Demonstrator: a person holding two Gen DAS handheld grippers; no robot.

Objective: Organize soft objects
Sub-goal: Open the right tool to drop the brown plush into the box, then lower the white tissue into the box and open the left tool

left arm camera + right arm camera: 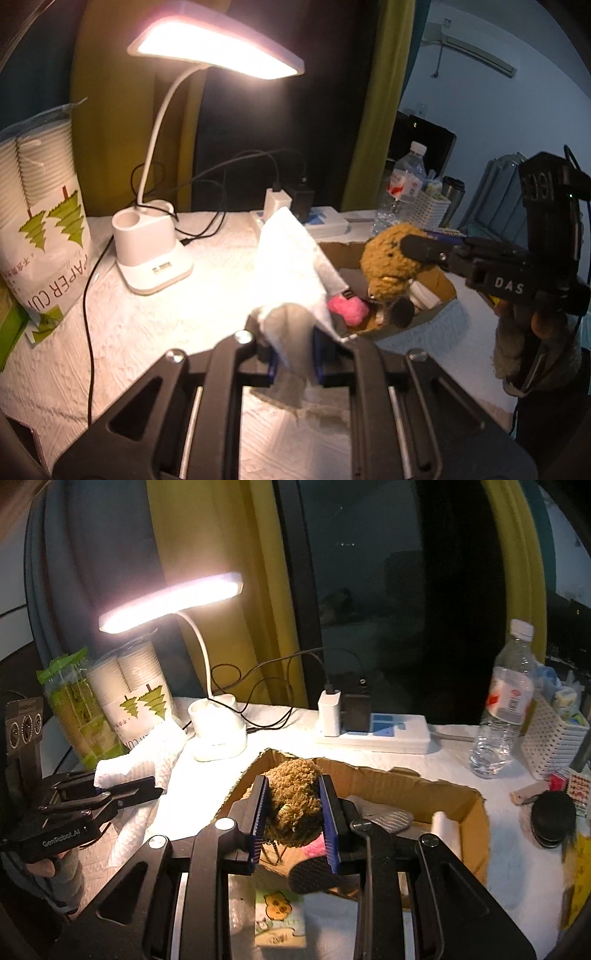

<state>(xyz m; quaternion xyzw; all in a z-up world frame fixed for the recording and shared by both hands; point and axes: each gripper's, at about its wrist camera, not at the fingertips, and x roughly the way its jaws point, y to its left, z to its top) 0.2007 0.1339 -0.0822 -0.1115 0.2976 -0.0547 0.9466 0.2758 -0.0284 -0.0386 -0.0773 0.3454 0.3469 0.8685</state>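
While the lamp (218,44) glows over the table, the left gripper (291,354) pinches a white cloth (291,254) held up beside the cardboard box (476,823), and the right gripper (295,819) clamps a brown plush toy (295,797) just above that box, over a pink fluffy thing (349,309) inside

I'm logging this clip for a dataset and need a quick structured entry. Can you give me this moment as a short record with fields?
left tool: shut on white paper towel, lifted off the table
right tool: shut on brown plush toy, held over the box
cardboard box: open, on white table cover
in box: pink fluffy item, other things partly hidden
background: lit desk lamp, water bottle, sleeve of paper cups, power strip
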